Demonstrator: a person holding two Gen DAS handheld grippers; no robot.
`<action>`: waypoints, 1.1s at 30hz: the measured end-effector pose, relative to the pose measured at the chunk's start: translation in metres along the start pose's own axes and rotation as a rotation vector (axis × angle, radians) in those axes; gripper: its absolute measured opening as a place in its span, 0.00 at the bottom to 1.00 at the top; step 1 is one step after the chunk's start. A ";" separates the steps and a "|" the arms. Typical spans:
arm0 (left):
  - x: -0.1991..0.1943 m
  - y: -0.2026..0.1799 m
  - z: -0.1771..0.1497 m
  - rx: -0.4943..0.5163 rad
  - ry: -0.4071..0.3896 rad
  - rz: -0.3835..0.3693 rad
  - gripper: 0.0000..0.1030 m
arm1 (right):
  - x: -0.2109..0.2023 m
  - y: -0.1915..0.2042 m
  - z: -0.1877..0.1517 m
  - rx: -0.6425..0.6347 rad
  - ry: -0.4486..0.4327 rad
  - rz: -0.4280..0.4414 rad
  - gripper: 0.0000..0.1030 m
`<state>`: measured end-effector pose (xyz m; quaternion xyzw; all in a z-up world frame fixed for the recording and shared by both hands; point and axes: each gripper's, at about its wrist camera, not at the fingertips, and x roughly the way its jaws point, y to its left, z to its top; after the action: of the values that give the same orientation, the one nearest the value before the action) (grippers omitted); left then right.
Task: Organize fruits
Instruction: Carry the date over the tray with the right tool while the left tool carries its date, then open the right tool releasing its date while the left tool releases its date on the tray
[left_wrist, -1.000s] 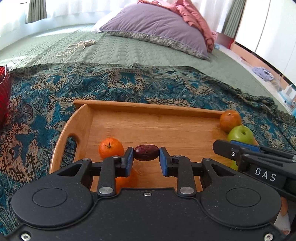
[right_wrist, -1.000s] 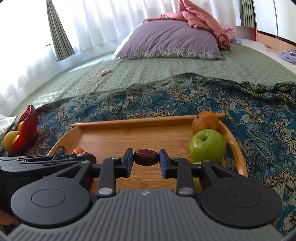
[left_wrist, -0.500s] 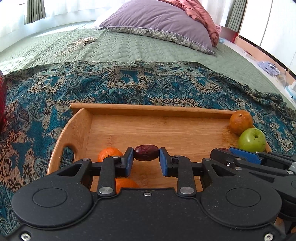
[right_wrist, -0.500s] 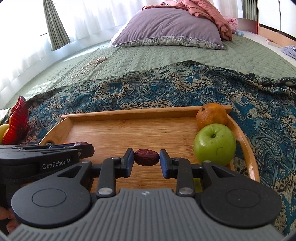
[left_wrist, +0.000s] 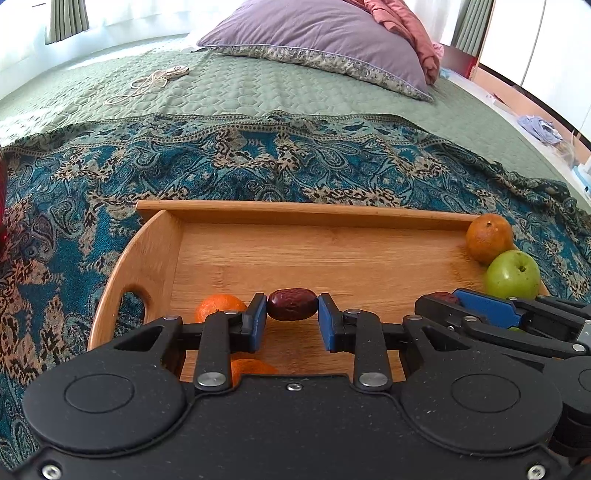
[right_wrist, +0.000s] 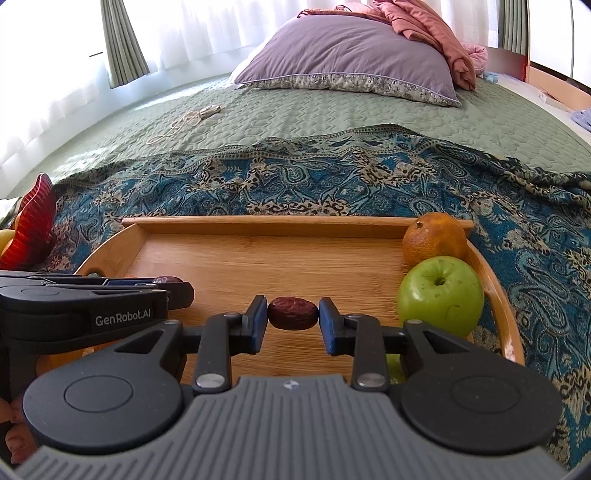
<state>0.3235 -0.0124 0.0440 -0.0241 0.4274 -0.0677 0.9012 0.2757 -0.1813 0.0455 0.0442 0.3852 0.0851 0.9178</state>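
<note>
While poised over the near half of the wooden tray (left_wrist: 295, 211), gripped one dried date apiece.

Far left, off the tray on the patterned throw (right_wrist: 332, 177): red bowl (right_wrist: 35, 221), with yellow fruit seen at its edge. Near left corner of the tray: mandarin (left_wrist: 218, 304), half hidden behind the left gripper (left_wrist: 291, 315). Pinched the left date (left_wrist: 291, 304) end to end between the blue pads (left_wrist: 255, 325), both tips touching rubber. Middle of the tray floor: bare wood. Right of centre, clamped the right date (right_wrist: 293, 313) the same way in the right gripper (right_wrist: 293, 317), jaws nearly closed on it. Far right corner: orange (right_wrist: 434, 240), touching the green apple (right_wrist: 441, 295) just nearer.

Judged both dates very light, wrinkled, a little soft and tacky, so unlikely to slip. Judged lengthwise hold less secure than across the belly. Called for gentle pressure only, to avoid squashing the skin.
</note>
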 end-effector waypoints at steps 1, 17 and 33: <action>0.001 0.000 -0.001 -0.001 0.002 0.000 0.28 | 0.001 0.001 0.000 -0.003 0.002 0.000 0.37; 0.003 -0.002 -0.005 0.017 -0.003 -0.008 0.28 | 0.006 0.011 -0.006 -0.073 0.017 0.001 0.37; -0.001 -0.002 -0.008 0.028 -0.007 0.000 0.28 | 0.005 0.016 -0.010 -0.104 0.029 0.014 0.40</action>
<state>0.3165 -0.0144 0.0397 -0.0116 0.4232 -0.0738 0.9030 0.2705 -0.1649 0.0371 -0.0021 0.3933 0.1121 0.9126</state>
